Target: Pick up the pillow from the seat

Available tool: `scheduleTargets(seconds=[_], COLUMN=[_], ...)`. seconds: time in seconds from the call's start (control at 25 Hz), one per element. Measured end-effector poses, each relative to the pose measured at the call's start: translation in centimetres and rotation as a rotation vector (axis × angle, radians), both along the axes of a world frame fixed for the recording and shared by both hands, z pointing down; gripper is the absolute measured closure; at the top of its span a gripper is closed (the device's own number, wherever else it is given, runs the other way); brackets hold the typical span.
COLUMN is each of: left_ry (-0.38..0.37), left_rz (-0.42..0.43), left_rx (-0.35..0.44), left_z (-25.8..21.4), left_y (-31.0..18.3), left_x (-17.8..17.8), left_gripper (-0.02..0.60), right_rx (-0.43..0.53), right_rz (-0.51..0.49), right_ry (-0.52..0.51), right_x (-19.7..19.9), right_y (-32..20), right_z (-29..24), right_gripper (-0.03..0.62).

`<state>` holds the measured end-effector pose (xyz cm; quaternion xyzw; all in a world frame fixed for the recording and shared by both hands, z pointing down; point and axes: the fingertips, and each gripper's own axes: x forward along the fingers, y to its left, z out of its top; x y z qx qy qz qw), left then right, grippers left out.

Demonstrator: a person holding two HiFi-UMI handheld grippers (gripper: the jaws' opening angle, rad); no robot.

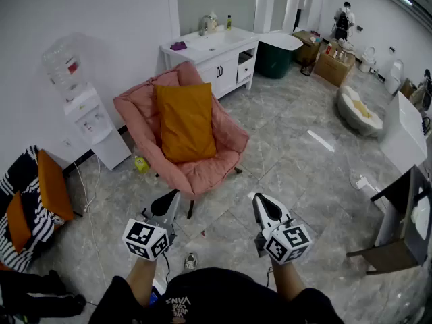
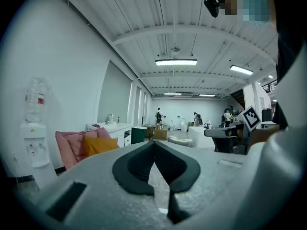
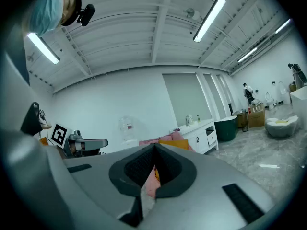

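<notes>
Both tools were clamped tight and empty: the left hand-held gripper [image 1: 170, 201] had its jaws pressed together with nothing between them, and the right hand-held gripper [image 1: 262, 204] was just the same, each held low in front of the person and pointing ahead over the grey floor [image 1: 297, 160]. And there was the target: the orange pillow [image 1: 185, 120] stood propped on the seat of the pink chair [image 1: 138, 110], leaning against the backrest, well apart from both tools and untouched. So I'd call this the very opening step, the approach, with no reach made yet. The next move, as I judged it, called for stepping in toward the chair, spreading one pair of jaws wide, and pinching a soft edge or corner of the pillow before lifting it clear of the seat.
</notes>
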<state>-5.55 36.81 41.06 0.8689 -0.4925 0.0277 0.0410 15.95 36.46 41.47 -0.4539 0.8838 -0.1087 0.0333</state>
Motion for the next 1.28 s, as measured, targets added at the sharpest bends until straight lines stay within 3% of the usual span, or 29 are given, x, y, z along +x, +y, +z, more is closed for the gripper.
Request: scheduleTargets(seconds=[0.36, 0.64, 0.68, 0.72, 0.76, 0.8, 1.04, 1.28], left_ry=[0.016, 0.030, 0.034, 0.037, 0.036, 0.032, 0.030, 0.046], left_rz=[-0.007, -0.011, -0.008, -0.002, 0.006, 0.013, 0.023, 0.070], left_rx=[0.005, 0.023, 0.020, 0.015, 0.008, 0.001, -0.023, -0.010], left_z=[-0.4, -0.5, -0.4, -0.3, -0.1, 0.1, 1.0, 0.7], left_y=[2.0, 3.6, 3.9, 4.2, 4.4, 4.6, 3.9, -0.6], left_x=[2.0, 3.8, 4.0, 4.4, 4.7, 5.0, 5.5, 6.3], left_gripper=[0.563, 0.557, 0.547, 0.480, 0.381, 0.347, 0.334, 0.325], right_rx=[0.009, 0.024, 0.020, 0.012, 0.003, -0.006, -0.043, -0.045], right_rz=[-0.007, -0.028, -0.038, -0.048, -0.058, -0.063, -0.040, 0.013], right_ry=[-0.004, -0.097, -0.094, -0.091, -0.089, -0.085, -0.083, -0.080], right_x=[1.9, 3.6, 3.6, 3.6, 3.6, 3.7, 4.7, 5.2], right_y=[1.8, 3.3, 3.5, 3.7, 3.9, 4.1, 4.0, 0.4], right_z=[-0.6, -1.3, -1.1, -0.9, -0.7, -0.4, 0.9, 0.8], right_gripper=[0.592, 0.591, 0.560, 0.461, 0.427, 0.427, 0.388, 0.378])
